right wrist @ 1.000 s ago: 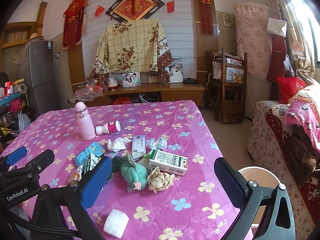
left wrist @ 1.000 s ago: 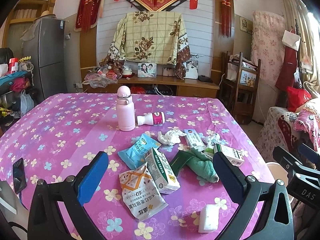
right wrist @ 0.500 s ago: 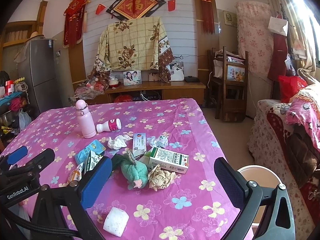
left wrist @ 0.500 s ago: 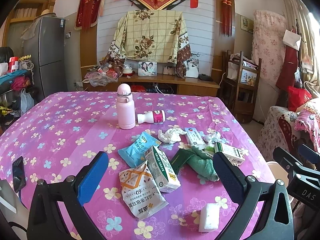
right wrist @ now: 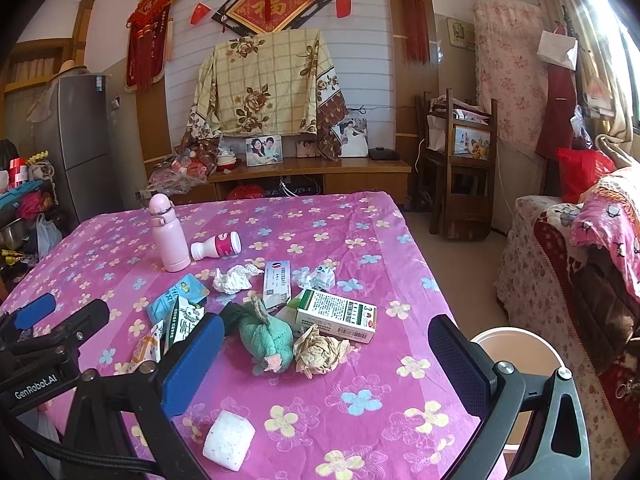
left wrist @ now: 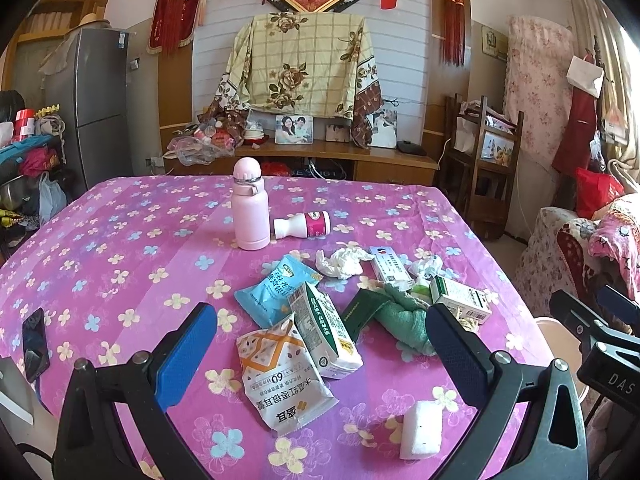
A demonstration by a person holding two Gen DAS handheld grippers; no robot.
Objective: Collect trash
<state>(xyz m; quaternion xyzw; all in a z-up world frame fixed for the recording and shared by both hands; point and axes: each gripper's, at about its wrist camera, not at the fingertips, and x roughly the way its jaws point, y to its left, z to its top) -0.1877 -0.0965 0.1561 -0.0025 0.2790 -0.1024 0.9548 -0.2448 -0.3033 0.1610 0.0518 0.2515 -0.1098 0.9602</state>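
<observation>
Trash lies on the pink flowered tablecloth [left wrist: 120,248]: an orange-white snack bag [left wrist: 282,376], a milk carton [left wrist: 324,330], a blue pouch [left wrist: 276,290], white tissue [left wrist: 340,262], a green-white box [right wrist: 340,314], a brown paper ball [right wrist: 320,350], a lying yogurt bottle [left wrist: 304,225]. My left gripper [left wrist: 320,364] is open and empty, held above the near edge over the snack bag. My right gripper [right wrist: 324,364] is open and empty, near the paper ball. A beige bin [right wrist: 516,354] stands on the floor right of the table.
A pink flask [left wrist: 250,210] stands upright mid-table. A green cloth toy [right wrist: 266,334], a white sponge [right wrist: 229,440] and a white medicine box [right wrist: 276,284] lie among the trash. A phone [left wrist: 35,344] lies at the left edge. A sofa [right wrist: 580,280] is to the right.
Both views have shifted slightly, so both grippers drifted a little towards the table. Nothing was grasped or moved on the table.
</observation>
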